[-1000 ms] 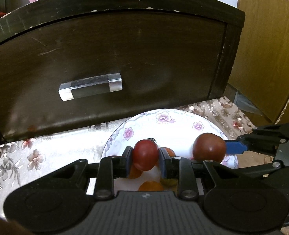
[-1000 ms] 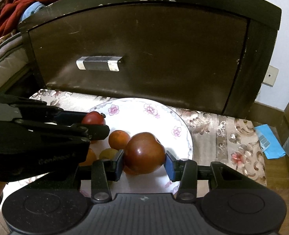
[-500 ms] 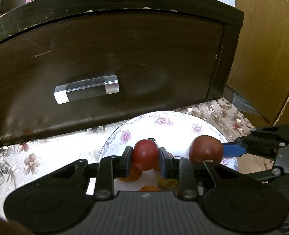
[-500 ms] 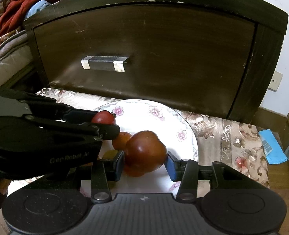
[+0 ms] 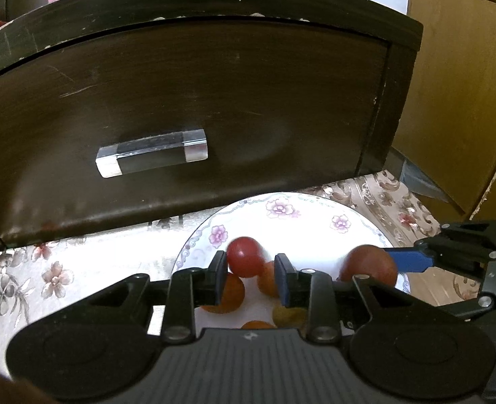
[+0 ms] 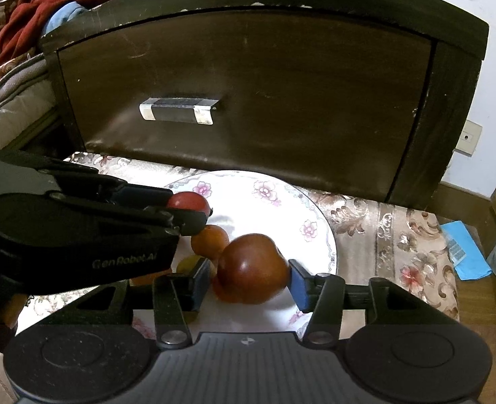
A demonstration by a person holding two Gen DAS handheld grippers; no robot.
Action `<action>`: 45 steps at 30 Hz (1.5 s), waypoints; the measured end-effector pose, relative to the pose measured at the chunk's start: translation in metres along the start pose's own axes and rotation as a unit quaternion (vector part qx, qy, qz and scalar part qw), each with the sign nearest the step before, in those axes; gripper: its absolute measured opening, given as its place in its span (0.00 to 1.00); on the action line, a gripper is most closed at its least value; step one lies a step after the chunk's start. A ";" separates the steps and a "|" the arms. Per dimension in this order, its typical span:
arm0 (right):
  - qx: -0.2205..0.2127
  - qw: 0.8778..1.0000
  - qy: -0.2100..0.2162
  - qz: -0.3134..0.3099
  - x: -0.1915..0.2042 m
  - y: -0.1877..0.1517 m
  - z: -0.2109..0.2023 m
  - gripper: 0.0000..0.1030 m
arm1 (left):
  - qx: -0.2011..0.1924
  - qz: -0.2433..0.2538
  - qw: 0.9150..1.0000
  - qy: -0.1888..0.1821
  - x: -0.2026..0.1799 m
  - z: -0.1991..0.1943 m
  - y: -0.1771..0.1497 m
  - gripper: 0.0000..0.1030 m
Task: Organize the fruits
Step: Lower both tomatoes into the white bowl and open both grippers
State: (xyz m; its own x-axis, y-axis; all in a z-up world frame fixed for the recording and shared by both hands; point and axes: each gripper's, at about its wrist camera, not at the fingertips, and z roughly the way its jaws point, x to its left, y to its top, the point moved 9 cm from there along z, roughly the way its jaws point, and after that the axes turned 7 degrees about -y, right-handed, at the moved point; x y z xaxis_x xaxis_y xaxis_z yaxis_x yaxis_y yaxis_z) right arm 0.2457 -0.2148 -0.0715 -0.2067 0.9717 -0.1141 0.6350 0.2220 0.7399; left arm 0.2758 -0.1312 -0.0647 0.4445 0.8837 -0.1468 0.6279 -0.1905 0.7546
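A white flowered plate (image 5: 281, 208) (image 6: 264, 192) lies in front of a dark drawer. My left gripper (image 5: 249, 277) has its jaws parted wider than the small red tomato (image 5: 246, 261) (image 6: 189, 202) between them; the tomato looks blurred, just above several small orange fruits (image 5: 226, 294) (image 6: 211, 240) on the plate. My right gripper (image 6: 248, 279) has opened; a gap shows on both sides of the large dark red tomato (image 6: 253, 269) (image 5: 369, 264), which rests on the plate.
The dark wooden drawer front (image 5: 180, 101) (image 6: 248, 77) with a clear handle (image 5: 152, 156) stands close behind the plate. A floral cloth (image 6: 399, 229) covers the surface. Blue paper (image 6: 463, 252) lies at the right edge. A wooden door (image 5: 460, 67) stands at the right.
Both grippers have opened around their tomatoes. The small tomato has slipped forward from the left jaws. Both grippers have risen and pulled back slightly.
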 end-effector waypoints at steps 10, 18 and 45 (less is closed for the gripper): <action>0.002 1.000 0.003 0.012 -0.003 -0.002 -0.007 0.45 | 0.001 0.005 1.000 -0.001 -0.001 -0.003 -0.001 0.38; -0.001 1.000 0.005 0.015 -0.001 0.000 -0.011 0.45 | 0.003 0.001 1.000 -0.001 -0.001 -0.006 -0.002 0.38; -0.009 0.999 0.008 0.033 0.001 -0.011 -0.058 0.48 | -0.015 0.014 1.000 0.023 -0.012 -0.070 0.006 0.44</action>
State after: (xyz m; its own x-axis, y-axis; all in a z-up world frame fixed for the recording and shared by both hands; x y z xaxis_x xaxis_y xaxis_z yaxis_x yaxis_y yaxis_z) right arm 0.1953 -0.2213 -0.0411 -0.1765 0.9828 -0.0547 0.6346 0.1560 0.7570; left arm 0.2295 -0.1125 -0.0136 0.4308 0.8972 -0.0970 0.5962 -0.2023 0.7769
